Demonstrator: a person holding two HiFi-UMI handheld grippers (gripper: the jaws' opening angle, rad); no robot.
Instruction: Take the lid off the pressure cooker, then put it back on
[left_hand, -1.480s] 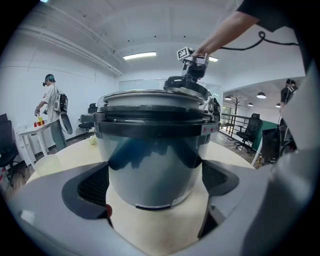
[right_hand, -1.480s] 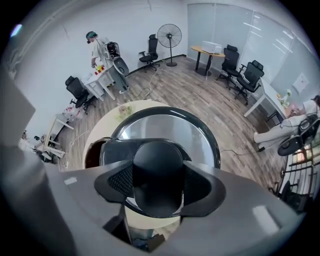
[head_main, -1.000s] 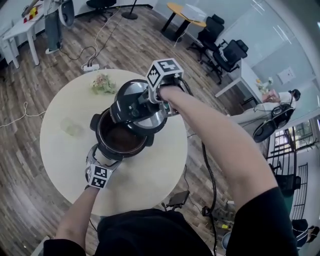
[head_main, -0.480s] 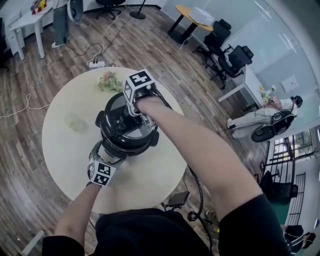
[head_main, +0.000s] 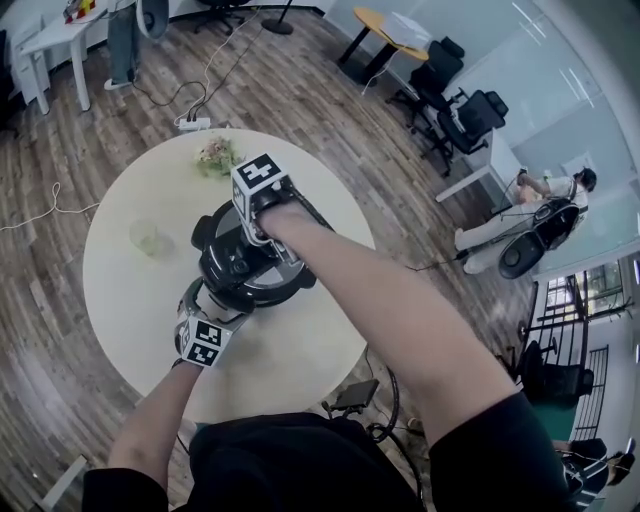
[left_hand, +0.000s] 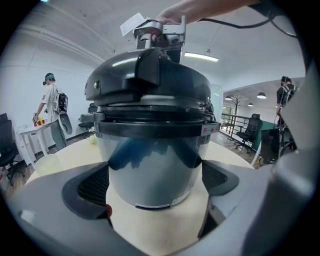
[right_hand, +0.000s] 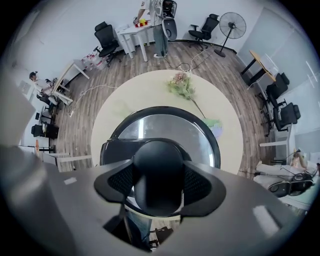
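Note:
The pressure cooker (head_main: 292, 285) stands on the round cream table (head_main: 120, 300). Its black-and-steel lid (head_main: 228, 262) lies on the pot rim. My right gripper (head_main: 252, 245) points straight down, shut on the lid's black knob (right_hand: 159, 172), with a pad (right_hand: 197, 185) on each side. From the left gripper view the lid (left_hand: 150, 82) sits on the steel body (left_hand: 150, 165), and the right gripper (left_hand: 160, 32) is on top. My left gripper (head_main: 205, 302) is at the near side, its jaws closed against the body, pads (left_hand: 95, 187) touching the wall.
A small bunch of flowers (head_main: 215, 155) lies at the table's far edge, and a clear glass (head_main: 148, 238) stands at the left. Cables and a power strip (head_main: 195, 124) run over the wood floor. Desks and office chairs (head_main: 455, 105) stand further off.
My right gripper has carried the lid down and to the left, from a tilted hold above the open pot onto its rim. The left gripper has stayed at the pot's body.

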